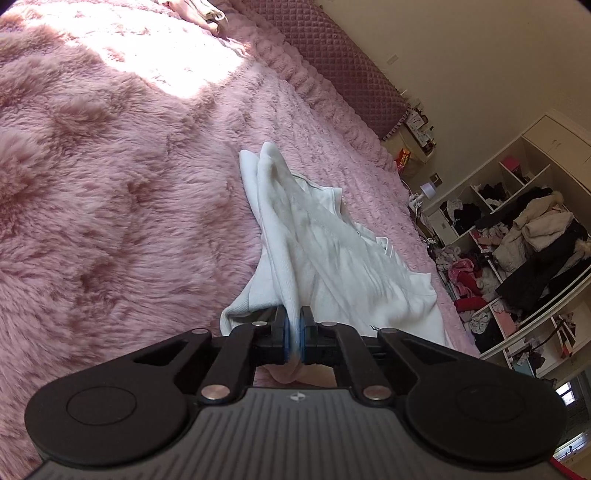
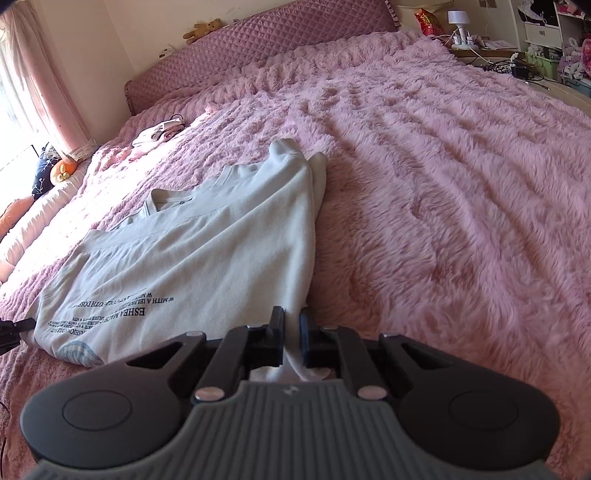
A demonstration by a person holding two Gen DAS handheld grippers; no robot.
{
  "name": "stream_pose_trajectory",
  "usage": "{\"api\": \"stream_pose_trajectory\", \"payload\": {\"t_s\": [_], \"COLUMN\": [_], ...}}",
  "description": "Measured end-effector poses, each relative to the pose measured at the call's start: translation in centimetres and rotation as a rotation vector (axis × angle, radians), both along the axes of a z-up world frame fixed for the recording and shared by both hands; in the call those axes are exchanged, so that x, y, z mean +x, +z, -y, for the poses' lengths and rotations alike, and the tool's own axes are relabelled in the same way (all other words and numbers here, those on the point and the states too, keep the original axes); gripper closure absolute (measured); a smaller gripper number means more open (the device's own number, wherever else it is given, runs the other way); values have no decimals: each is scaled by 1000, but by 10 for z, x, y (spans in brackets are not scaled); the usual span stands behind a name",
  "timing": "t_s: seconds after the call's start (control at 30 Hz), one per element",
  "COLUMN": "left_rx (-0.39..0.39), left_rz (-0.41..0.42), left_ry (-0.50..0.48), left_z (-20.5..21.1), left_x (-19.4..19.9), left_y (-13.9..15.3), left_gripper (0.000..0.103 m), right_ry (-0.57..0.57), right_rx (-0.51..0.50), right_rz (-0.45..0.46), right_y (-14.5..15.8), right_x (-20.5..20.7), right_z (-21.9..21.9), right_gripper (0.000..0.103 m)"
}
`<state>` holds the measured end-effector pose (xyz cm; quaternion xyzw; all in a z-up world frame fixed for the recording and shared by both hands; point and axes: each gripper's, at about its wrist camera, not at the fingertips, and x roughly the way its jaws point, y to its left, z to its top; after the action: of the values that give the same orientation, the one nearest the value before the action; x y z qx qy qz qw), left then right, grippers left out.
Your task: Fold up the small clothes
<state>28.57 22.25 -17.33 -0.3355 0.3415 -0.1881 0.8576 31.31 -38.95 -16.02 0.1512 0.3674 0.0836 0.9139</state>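
A white shirt (image 1: pixel 325 251) with dark printed lettering lies on the fluffy pink bedspread (image 1: pixel 110 184). In the left wrist view my left gripper (image 1: pixel 294 332) is shut on a raised fold at the shirt's near edge, the cloth pinched between its blue pads. In the right wrist view the white shirt (image 2: pixel 207 251) spreads to the left, its sleeve bunched toward the headboard. My right gripper (image 2: pixel 293 332) is shut on the shirt's near right edge, with fabric hanging through below the jaws.
A quilted mauve headboard (image 2: pixel 266 44) runs along the far side of the bed. A small pink garment (image 2: pixel 159 134) lies near it. Open shelves stuffed with clothes (image 1: pixel 524 251) stand past the bed's edge. A nightstand with a lamp (image 2: pixel 458 26) sits at the bed corner.
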Motion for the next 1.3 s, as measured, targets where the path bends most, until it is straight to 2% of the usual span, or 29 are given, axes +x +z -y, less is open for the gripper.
{"api": "stream_pose_trajectory", "payload": {"t_s": [0.13, 0.23, 0.33, 0.47, 0.53, 0.67, 0.73, 0.83, 0.93, 1.07, 1.17, 1.2, 1.3], "left_rx": [-25, 75, 175, 188, 202, 173, 187, 211, 234, 268, 283, 299, 342], "left_rz": [38, -4, -116, -183, -186, -166, -153, -153, -101, -50, -26, -20, -12], "left_ry": [2, -41, -73, -58, -73, -80, -77, -69, -62, -57, -35, -20, 39], "left_z": [-9, -5, 3, 7, 7, -1, -2, -5, -4, 13, 29, 34, 44], "left_x": [-11, -12, -4, 2, 3, -2, -7, -8, -1, 30, 57, 66, 88], "left_y": [17, 20, 2, -14, -12, -2, 6, 20, 42, 57, 55, 54, 47], "left_gripper": [100, 100, 100, 99, 99, 98, 98, 97, 95, 81, 76, 70, 62], "right_ry": [-11, 20, 19, -42, -48, -36, -26, -27, -22, -19, -46, -55, -71], "right_rx": [43, 10, -33, 21, 31, 21, 22, 20, -22, -104, -161, -175, -245], "right_rz": [62, 69, 2, -42, -40, -43, -51, -29, 35, 104, 127, 132, 150], "right_y": [24, 31, 8, -23, -26, -23, -19, -8, 10, 32, 38, 39, 38], "right_x": [-12, -21, -21, -21, -21, -22, -21, -23, -19, 16, 55, 66, 103], "right_z": [11, 12, 14, 22, 24, 22, 23, 24, 22, 8, -7, -11, -27], "right_gripper": [101, 102, 102, 103, 103, 102, 87, 86, 82, 78, 78, 78, 76]}}
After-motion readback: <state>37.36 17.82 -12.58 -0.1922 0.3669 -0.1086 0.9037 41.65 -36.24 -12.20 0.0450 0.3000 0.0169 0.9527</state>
